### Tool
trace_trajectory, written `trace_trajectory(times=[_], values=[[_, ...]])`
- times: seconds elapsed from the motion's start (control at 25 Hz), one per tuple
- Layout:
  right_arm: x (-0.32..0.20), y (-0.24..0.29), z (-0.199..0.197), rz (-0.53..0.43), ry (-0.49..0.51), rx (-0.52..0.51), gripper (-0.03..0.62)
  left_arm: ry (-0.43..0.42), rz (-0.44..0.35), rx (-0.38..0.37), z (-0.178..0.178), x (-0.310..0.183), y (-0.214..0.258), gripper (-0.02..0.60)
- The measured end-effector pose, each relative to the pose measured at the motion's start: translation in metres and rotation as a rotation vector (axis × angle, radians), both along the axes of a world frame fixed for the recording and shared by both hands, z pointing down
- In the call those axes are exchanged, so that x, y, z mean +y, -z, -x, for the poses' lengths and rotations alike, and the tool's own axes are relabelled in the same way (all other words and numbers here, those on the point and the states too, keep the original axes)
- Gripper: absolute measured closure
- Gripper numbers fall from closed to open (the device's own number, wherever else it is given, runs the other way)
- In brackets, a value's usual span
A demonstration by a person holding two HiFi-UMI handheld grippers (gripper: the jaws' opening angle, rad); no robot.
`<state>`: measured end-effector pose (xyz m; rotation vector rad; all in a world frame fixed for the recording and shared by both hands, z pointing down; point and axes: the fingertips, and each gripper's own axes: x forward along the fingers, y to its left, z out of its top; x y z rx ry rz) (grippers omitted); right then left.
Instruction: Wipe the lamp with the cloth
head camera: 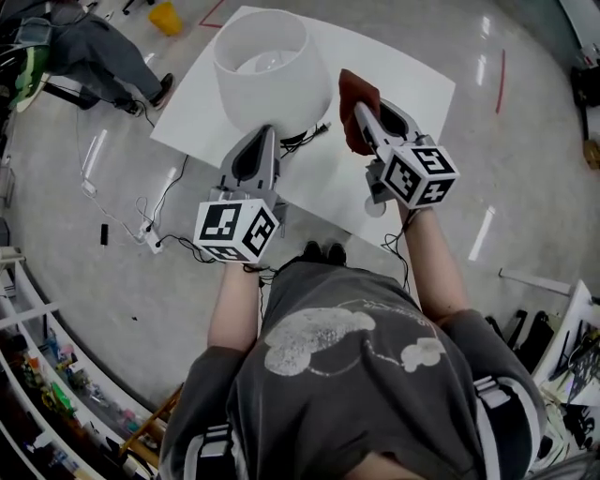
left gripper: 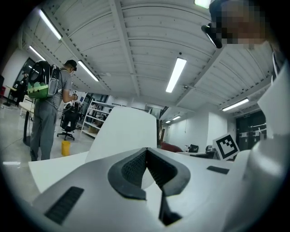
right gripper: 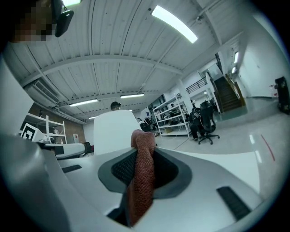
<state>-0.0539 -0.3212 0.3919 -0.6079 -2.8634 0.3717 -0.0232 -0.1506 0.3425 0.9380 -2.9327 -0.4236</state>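
The lamp [head camera: 272,61] with its white drum shade stands at the far left of the white table [head camera: 412,84]. Its shade [left gripper: 124,133] fills the middle of the left gripper view and shows again as the shade [right gripper: 113,131] in the right gripper view. My left gripper [head camera: 266,136] is shut on nothing, its tip just before the lamp's foot. To the right of the shade, my right gripper [head camera: 363,112] is shut on a red-brown cloth [head camera: 355,97]. The cloth [right gripper: 142,174] hangs between the jaws and stands up past their tips.
A black cord [head camera: 305,139] runs from the lamp's foot over the table. On the floor to the left lie cables and a power strip [head camera: 150,236]. A yellow bin [head camera: 167,17] and a person with a backpack [left gripper: 47,104] are beyond the table. Shelves [head camera: 47,394] line the lower left.
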Motion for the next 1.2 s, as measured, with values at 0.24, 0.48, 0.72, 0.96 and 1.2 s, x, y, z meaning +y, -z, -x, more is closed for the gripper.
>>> trace_trajectory(times=[0.24, 0.48, 0.72, 0.96, 1.2], values=[[0.022, 0.077, 0.007, -0.007, 0.055, -0.13, 0.508, -0.045, -0.042, -0.068, 0.01, -0.004, 0.051, 0.574], [0.033, 0.102, 0.024, -0.015, 0.169, -0.194, 0.508, 0.011, -0.022, -0.118, 0.012, -0.019, 0.071, 0.574], [0.023, 0.102, 0.046, 0.012, 0.284, -0.155, 0.508, 0.162, -0.011, -0.111, 0.009, -0.026, 0.082, 0.574], [0.016, 0.067, 0.047, 0.02, 0.386, -0.068, 0.508, 0.296, 0.009, -0.066, -0.011, -0.034, 0.067, 0.574], [0.003, 0.025, 0.058, 0.041, 0.463, 0.025, 0.508, 0.403, 0.017, 0.002, -0.016, -0.049, 0.031, 0.574]])
